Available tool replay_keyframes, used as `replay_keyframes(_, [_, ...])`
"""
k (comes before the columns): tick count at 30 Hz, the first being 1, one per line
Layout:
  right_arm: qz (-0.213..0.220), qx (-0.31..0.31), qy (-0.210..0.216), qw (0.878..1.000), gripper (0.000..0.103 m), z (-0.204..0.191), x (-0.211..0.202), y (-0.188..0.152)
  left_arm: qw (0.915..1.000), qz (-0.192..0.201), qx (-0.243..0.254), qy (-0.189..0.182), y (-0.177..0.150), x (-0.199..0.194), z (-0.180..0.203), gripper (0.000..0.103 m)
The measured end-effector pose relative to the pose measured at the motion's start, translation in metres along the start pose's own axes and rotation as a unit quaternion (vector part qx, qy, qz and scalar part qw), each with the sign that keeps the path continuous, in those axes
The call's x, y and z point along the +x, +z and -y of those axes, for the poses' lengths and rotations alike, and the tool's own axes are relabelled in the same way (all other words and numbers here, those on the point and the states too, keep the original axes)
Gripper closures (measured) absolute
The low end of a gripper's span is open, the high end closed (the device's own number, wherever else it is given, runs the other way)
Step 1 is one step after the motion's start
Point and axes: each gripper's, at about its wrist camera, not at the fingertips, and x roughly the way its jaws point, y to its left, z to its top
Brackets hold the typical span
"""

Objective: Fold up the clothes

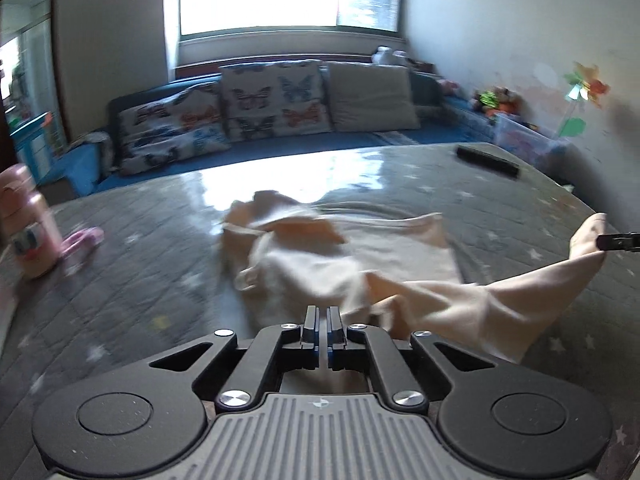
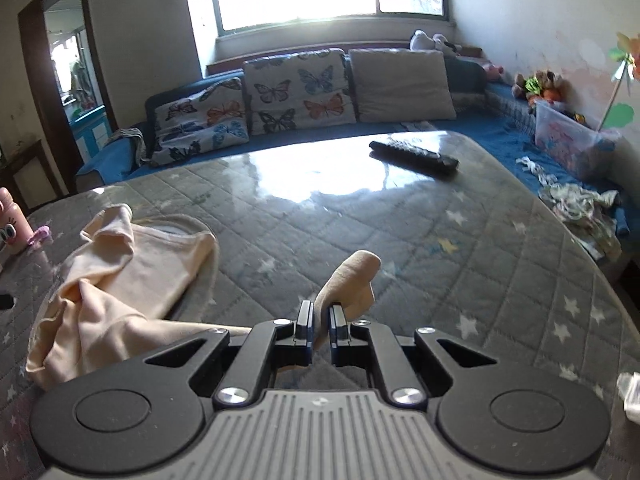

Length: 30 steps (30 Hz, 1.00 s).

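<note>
Here, left to right: pink bottle (image 1: pixel 30 224) at table (image 2: pixel 360 216) edge; peach garment (image 1: pixel 340 256), crumpled mid-table, one sleeve drawn out rightward; black remote (image 2: pixel 414 156) far right. Left gripper (image 1: pixel 322 322): jaws nearly together, cloth just ahead, grasp impossible to confirm. Right gripper (image 2: pixel 320 320): jaws clenched on sleeve end, cuff poking up beyond the fingers. Garment: thin knit, matte, limp, creased in soft folds; judged light, floppy, prone to bunching and to sliding on the tabletop. Best taken at hems, cuffs or shoulder seams, where doubled fabric gives the pads firmer purchase; pinching mid-panel likely to drag loose layers. Table cover: grey quilted cloth, white stars, under a glossy clear sheet reflecting the window. Behind: blue sofa with butterfly cushions (image 2: pixel 298 88), square and padded.
</note>
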Motion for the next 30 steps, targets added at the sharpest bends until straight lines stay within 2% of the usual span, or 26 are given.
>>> replay_keyframes(3, [-0.01, 0.009, -0.002, 1.0, 0.096, 0.006, 0.003, -0.007, 0.9999, -0.014, 0.002, -0.007, 0.008, 0.025, 0.012, 0.079])
replay_keyframes(4, [-0.013, 0.011, -0.002, 1.0, 0.096, 0.007, 0.005, -0.009, 0.9998, -0.02, 0.0, -0.009, 0.01, 0.033, 0.014, 0.071])
replay_keyframes(6, [-0.018, 0.014, -0.002, 1.0, 0.096, 0.009, 0.008, -0.012, 0.9995, -0.03, -0.001, -0.006, 0.01, 0.046, 0.015, 0.07])
replay_keyframes(7, [-0.019, 0.015, -0.002, 1.0, 0.096, 0.01, 0.01, -0.013, 0.9994, -0.035, -0.003, -0.005, 0.009, 0.051, 0.015, 0.072])
replay_keyframes(8, [-0.02, 0.017, -0.002, 1.0, 0.096, 0.012, 0.011, -0.014, 0.9991, -0.041, -0.006, -0.006, 0.009, 0.056, 0.013, 0.087])
replay_keyframes(9, [-0.02, 0.018, -0.002, 1.0, 0.096, 0.013, 0.012, -0.014, 0.999, -0.044, -0.01, -0.005, 0.007, 0.058, 0.01, 0.093])
replay_keyframes(11, [-0.02, 0.018, -0.002, 1.0, 0.096, 0.013, 0.013, -0.015, 0.9988, -0.044, -0.02, -0.001, 0.005, 0.057, 0.003, 0.096])
replay_keyframes(14, [-0.016, 0.015, -0.004, 1.0, 0.096, 0.013, 0.014, -0.015, 0.9987, -0.027, -0.043, 0.006, 0.002, 0.042, -0.013, 0.097])
replay_keyframes(20, [-0.004, 0.014, -0.019, 1.0, 0.096, 0.015, 0.012, -0.01, 0.9945, 0.003, -0.101, 0.027, -0.016, -0.016, -0.055, 0.098])
replay_keyframes(25, [0.007, 0.007, -0.035, 0.999, 0.1, 0.016, 0.003, -0.006, 0.9899, -0.005, -0.14, 0.024, -0.049, -0.066, -0.077, 0.098])
replay_keyframes(27, [0.01, 0.008, -0.042, 0.999, 0.1, 0.019, 0.0, -0.005, 0.9898, -0.019, -0.141, 0.014, -0.064, -0.079, -0.077, 0.098])
replay_keyframes(30, [0.003, -0.006, -0.052, 0.999, 0.1, 0.02, 0.002, -0.009, 0.9919, -0.035, -0.121, 0.02, -0.079, -0.089, -0.073, 0.097])
